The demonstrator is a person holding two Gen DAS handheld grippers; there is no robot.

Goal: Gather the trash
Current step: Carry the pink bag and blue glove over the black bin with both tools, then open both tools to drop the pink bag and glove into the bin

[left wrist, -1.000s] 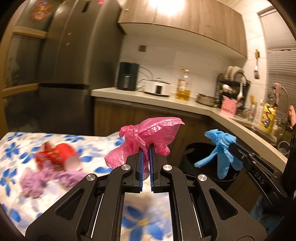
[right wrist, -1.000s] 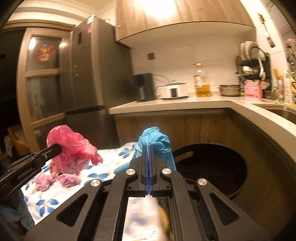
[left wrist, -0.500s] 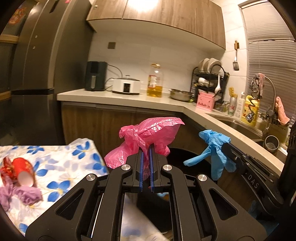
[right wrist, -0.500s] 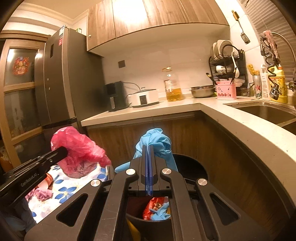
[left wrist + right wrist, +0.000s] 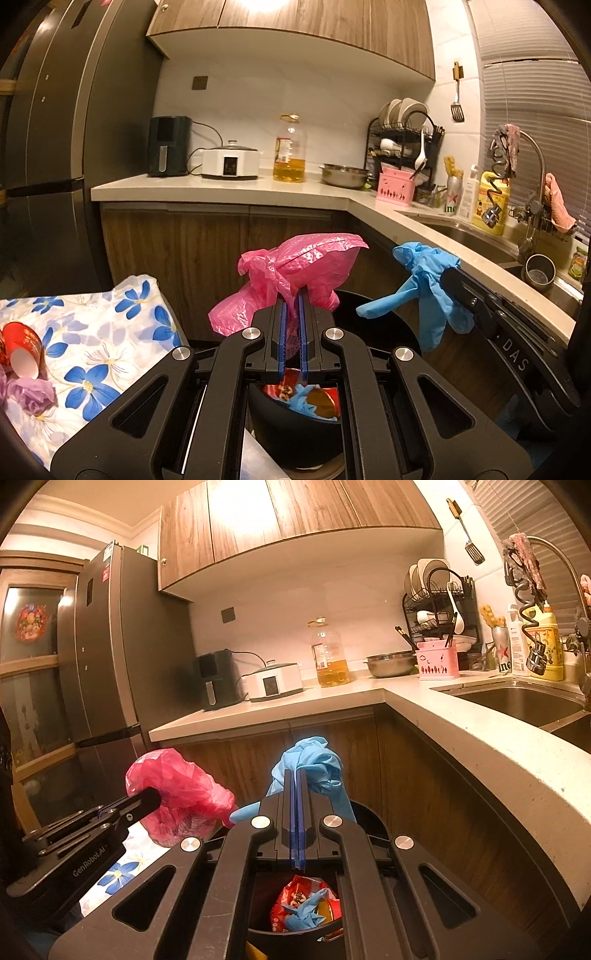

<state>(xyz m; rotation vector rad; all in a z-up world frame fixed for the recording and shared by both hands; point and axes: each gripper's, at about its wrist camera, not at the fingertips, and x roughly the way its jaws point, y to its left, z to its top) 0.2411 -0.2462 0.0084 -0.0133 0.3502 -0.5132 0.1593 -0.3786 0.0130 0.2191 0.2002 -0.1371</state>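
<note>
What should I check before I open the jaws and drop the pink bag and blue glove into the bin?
1. Left gripper clamped on pink plastic bag: ok.
2. Right gripper clamped on blue glove: ok.
3. Black trash bin open, room above the wrappers inside: ok.
4. Glove directly over the bin mouth: ok, judging from the right wrist view.
5. Bag fully over the bin mouth: cannot tell; its left lobe may overhang the rim.
6. Trash left on the floral tablecloth: not ok; red paper cup and purple crumpled piece remain.
</note>
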